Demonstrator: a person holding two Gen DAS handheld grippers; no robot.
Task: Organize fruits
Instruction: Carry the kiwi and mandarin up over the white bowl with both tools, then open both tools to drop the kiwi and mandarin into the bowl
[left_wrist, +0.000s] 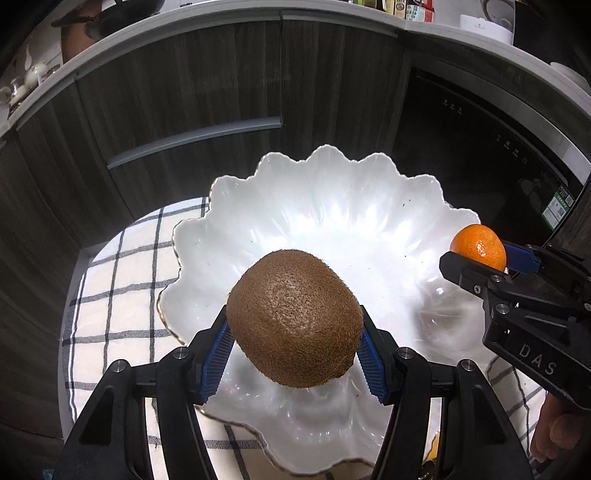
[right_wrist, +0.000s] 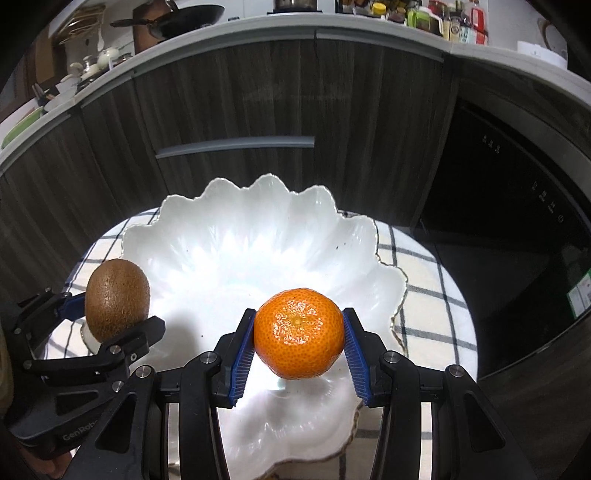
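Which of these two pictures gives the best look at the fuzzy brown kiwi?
The left wrist view: the kiwi fills the centre, gripped between the left gripper pads above the white bowl. The right wrist view shows it smaller, at the left edge, partly hidden by a finger.

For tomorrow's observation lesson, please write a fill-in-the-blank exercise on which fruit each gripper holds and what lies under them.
1. The left gripper holds a ____ between its jaws.
2. The right gripper holds an ____.
3. Both fruits hang over a white ____ with a wavy rim.
4. That dish stands on a ____ cloth.

Missing words: kiwi; orange; bowl; checked.
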